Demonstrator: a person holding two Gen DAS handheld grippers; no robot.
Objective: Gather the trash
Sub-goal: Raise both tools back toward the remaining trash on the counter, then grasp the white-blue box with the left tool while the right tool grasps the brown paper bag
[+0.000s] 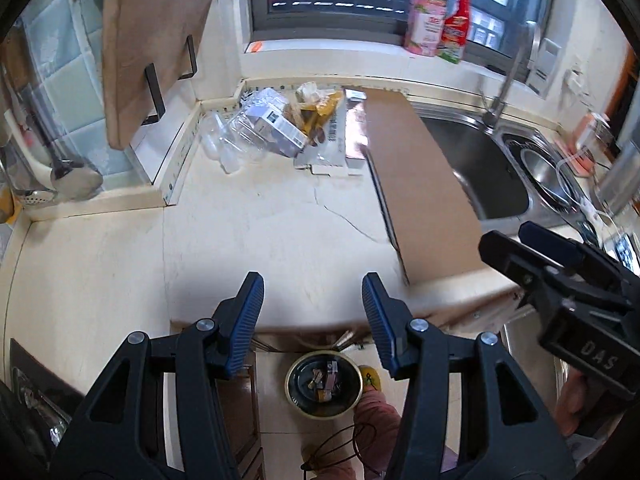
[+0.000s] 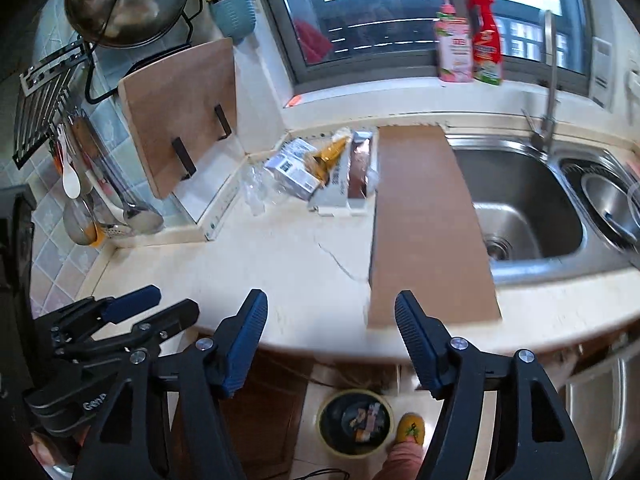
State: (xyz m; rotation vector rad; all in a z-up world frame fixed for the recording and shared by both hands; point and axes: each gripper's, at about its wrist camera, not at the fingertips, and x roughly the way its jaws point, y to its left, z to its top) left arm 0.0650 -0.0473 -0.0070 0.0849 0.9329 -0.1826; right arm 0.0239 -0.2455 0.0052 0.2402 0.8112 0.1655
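My left gripper (image 1: 312,320) and right gripper (image 2: 331,338) are hanging released, empty; I'm eyeing the trash pile (image 1: 288,124) (light, crinkly, slippery plastic), judging the stiff carton edge grippable.

Two lenses above my kitchen surface (image 1: 260,220)

Both ride my tongs, tilted down toward the window (image 2: 400,12); both share the bin (image 1: 323,386) below.

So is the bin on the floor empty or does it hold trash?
Holds trash: the bin shows several wrappers inside.
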